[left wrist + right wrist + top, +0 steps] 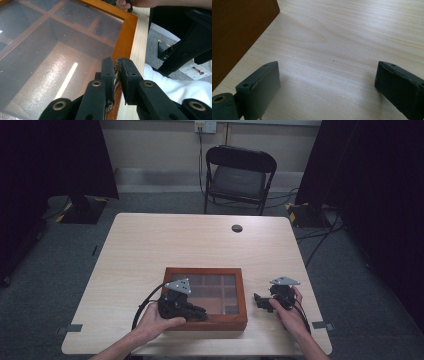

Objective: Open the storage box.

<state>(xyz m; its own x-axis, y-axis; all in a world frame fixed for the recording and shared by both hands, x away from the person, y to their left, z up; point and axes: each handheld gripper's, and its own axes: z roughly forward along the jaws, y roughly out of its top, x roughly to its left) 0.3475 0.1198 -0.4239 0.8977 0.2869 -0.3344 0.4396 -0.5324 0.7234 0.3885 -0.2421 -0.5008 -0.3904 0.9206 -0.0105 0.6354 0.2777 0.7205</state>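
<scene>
While left gripper (pixel 117 72) pinches small metal clasp (pixel 116 75) at box (pixel 172 271) front, lid-opening step underway; next: lift. Right gripper (pixel 327 80) spread wide, idle on table (pixel 352 32).

No text, label, brand, number or sign can be read anywhere. The wooden box (pixel 205 325) at the left tongs (pixel 202 312) bears no lettering on its frame or glass lid. The desk (pixel 165 240) under the right tongs (pixel 258 300) is plain wood grain. The yellow-and-black striped marks (pixel 292 209) on the floor, far beyond both tongs, carry no words.
</scene>
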